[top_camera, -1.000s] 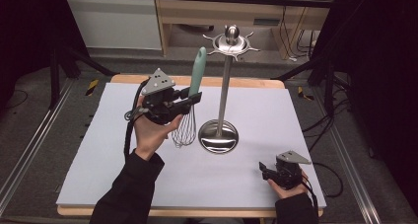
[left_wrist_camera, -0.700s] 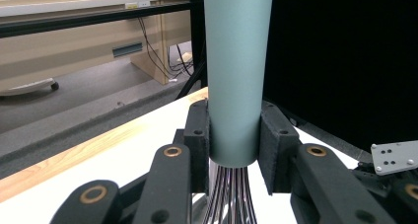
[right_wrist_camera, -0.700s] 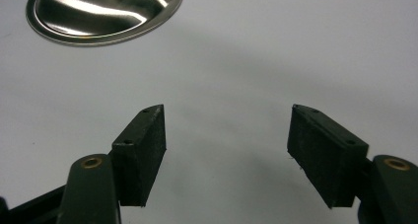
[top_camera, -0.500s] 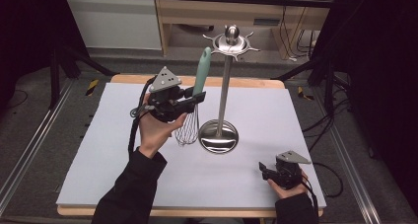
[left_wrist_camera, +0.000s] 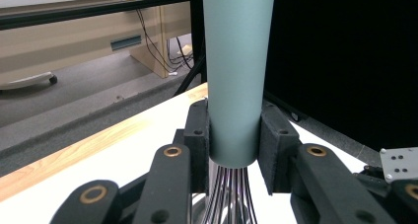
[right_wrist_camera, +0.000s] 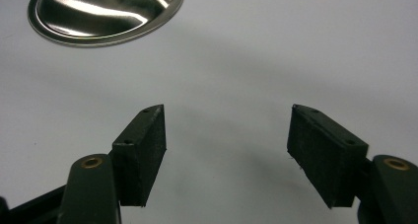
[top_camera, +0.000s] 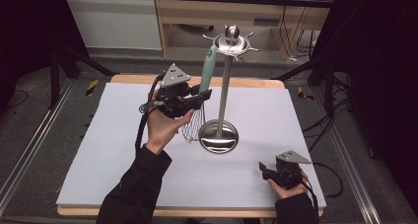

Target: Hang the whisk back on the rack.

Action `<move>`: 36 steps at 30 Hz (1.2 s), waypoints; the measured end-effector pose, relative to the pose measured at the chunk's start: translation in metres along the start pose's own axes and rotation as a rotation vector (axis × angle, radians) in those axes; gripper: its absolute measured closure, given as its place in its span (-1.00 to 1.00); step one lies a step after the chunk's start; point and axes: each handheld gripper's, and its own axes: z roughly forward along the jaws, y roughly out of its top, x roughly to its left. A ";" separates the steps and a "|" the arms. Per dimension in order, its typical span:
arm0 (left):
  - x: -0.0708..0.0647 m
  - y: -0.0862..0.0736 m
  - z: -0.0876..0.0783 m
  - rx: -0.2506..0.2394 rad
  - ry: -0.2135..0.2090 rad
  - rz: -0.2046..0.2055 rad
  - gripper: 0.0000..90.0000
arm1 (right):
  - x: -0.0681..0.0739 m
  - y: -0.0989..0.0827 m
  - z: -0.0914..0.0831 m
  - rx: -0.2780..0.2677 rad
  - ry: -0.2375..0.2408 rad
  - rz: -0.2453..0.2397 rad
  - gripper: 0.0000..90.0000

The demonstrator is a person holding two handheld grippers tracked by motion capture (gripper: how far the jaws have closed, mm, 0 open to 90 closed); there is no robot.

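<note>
Clamped in the left gripper [top_camera: 199, 94]: a whisk [top_camera: 204, 83], pinched at the base of its pale green handle, both pads [left_wrist_camera: 197, 135] pressed against the handle where the wires begin. Held upright above the white table [top_camera: 98, 150], wire head hanging just beside the polished round base of the utensil stand [top_camera: 224, 86], handle tip up close under the stand's hooked crown. Raised and carried nearer the stand's pole than a second before, when handle leaned further left. Rested at the table's near right corner: the right gripper [top_camera: 263, 168], jaws apart with nothing between them, bare tabletop beneath, stand base just ahead in the right gripper view.
</note>
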 end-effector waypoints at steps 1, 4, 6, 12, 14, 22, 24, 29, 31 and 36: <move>0.000 0.000 0.001 -0.001 0.000 -0.002 0.53 | 0.000 0.000 0.000 -0.001 0.000 0.001 -0.31; 0.001 0.000 0.005 0.002 -0.004 -0.005 0.53 | 0.000 0.000 0.000 0.000 0.001 0.000 -0.31; 0.001 -0.001 0.007 0.003 -0.001 -0.007 0.53 | 0.000 0.000 0.001 -0.002 -0.005 -0.006 -0.31; 0.002 -0.002 0.013 -0.003 0.006 -0.001 0.52 | 0.000 0.000 0.001 -0.002 -0.004 -0.005 -0.30; 0.001 -0.002 0.016 -0.004 0.008 0.001 0.52 | 0.000 0.000 0.001 -0.002 -0.004 -0.006 -0.30; 0.002 -0.002 0.026 -0.024 0.031 0.024 0.52 | 0.001 0.000 0.001 0.003 -0.001 -0.002 -0.30; 0.002 -0.002 0.029 -0.027 0.034 0.030 0.52 | 0.001 -0.001 0.001 0.002 -0.002 -0.004 -0.30; 0.003 -0.001 0.033 -0.030 0.047 0.044 0.52 | 0.001 -0.001 0.001 0.004 -0.003 -0.004 -0.31; 0.003 -0.001 0.034 -0.033 0.046 0.050 0.52 | 0.001 -0.001 0.001 0.004 0.003 0.002 -0.31; 0.003 -0.001 0.035 -0.036 0.055 0.059 0.52 | 0.001 -0.001 0.001 0.002 -0.003 -0.004 -0.31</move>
